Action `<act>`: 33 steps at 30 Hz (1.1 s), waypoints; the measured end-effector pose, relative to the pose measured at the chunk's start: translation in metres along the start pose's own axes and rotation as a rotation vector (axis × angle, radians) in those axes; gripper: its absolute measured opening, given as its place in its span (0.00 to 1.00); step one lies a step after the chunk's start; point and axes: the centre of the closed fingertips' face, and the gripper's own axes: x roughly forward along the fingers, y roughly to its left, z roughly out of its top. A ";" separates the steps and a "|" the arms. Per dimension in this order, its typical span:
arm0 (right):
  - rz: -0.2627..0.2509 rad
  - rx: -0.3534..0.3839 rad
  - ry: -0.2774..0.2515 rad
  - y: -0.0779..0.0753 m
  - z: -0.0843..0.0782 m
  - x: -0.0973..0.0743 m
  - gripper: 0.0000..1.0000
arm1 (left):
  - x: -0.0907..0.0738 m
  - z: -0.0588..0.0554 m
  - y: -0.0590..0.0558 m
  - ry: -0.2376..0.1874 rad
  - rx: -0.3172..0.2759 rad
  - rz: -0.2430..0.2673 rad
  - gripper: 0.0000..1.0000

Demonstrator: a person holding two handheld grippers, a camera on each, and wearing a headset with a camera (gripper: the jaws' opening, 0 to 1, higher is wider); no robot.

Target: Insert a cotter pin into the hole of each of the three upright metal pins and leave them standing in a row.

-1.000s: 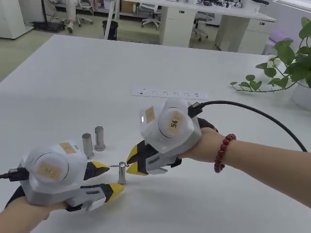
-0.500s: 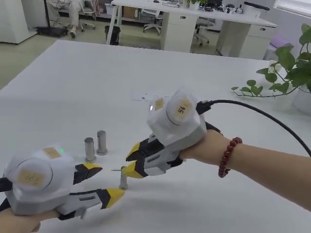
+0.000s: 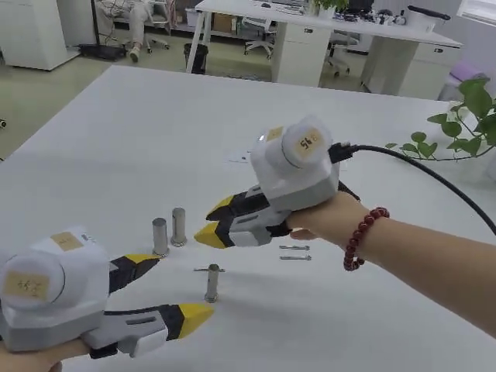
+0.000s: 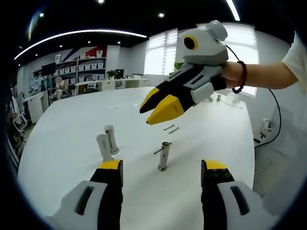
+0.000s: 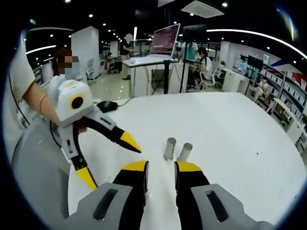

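Note:
Three upright metal pins stand on the white table (image 3: 116, 139). The nearest pin (image 3: 211, 284) has a cotter pin (image 3: 209, 269) through its top hole. The other two pins (image 3: 160, 236) (image 3: 179, 226) stand close together behind it, and their holes look bare. My left gripper (image 3: 167, 288) is open, its fingers on either side of the pinned pin (image 4: 164, 155) and short of it. My right gripper (image 3: 211, 222) hovers above and behind that pin, its jaws a narrow gap apart with nothing between them. Two loose cotter pins (image 3: 294, 252) lie under the right hand.
A white power strip (image 3: 239, 157) lies flat farther back on the table. A black cable (image 3: 418, 174) trails from the right gripper. A leafy plant (image 3: 469, 116) stands at the right edge. Desks and chairs lie beyond the far edge.
The right gripper let go of the cotter pin, now left in the near pin, and lifted up and away. The left gripper drew back from that pin.

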 end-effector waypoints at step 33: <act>-0.118 0.145 -0.039 -0.050 -0.011 0.086 0.23 | -0.035 0.008 0.014 -0.002 0.015 0.110 0.83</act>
